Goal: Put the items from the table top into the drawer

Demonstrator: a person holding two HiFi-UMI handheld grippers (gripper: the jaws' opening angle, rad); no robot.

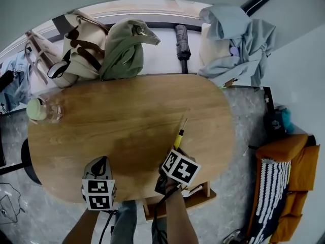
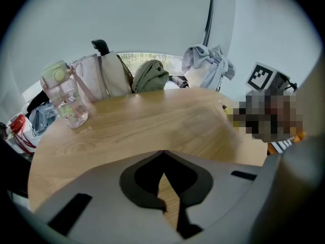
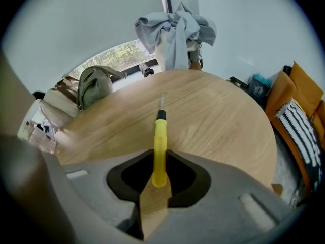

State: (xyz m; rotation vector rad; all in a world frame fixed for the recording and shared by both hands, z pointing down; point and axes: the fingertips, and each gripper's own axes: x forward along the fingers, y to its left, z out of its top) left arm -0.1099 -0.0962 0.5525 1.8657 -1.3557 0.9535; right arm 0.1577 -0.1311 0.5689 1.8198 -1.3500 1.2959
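Yellow plastic sits between the jaws of my right gripper (image 3: 159, 159): the handle of a screwdriver (image 3: 160, 145). The jaws stand only a little apart, and the black pads press on the handle from both sides, so the tool is clamped. Its butt end lies just inside the jaws. The black collar and thin metal shaft stick out ahead of the tips, over the wooden table (image 1: 127, 116). In the head view the shaft points away from me across the tabletop.

My left gripper (image 2: 163, 154) is off to the left of the right one, over the near edge of the table. Its jaws are closed tip to tip, with nothing between them.

Far ahead and to the left of the left gripper, a clear water bottle (image 2: 66, 98) with a pale green cap stands upright on the table. It is well apart from both grippers. Beyond the far edge sit a beige bag (image 1: 81, 44), a green backpack (image 1: 124, 47), a folded dark umbrella (image 1: 183, 42) and a heap of grey-blue clothes (image 1: 238, 39).

Just behind and below the right gripper, the open wooden drawer (image 1: 195, 198) shows under the near table edge. My right forearm partly covers it. Off to the right of the table is an orange sofa (image 1: 294, 159) with a striped cushion (image 1: 274, 187).
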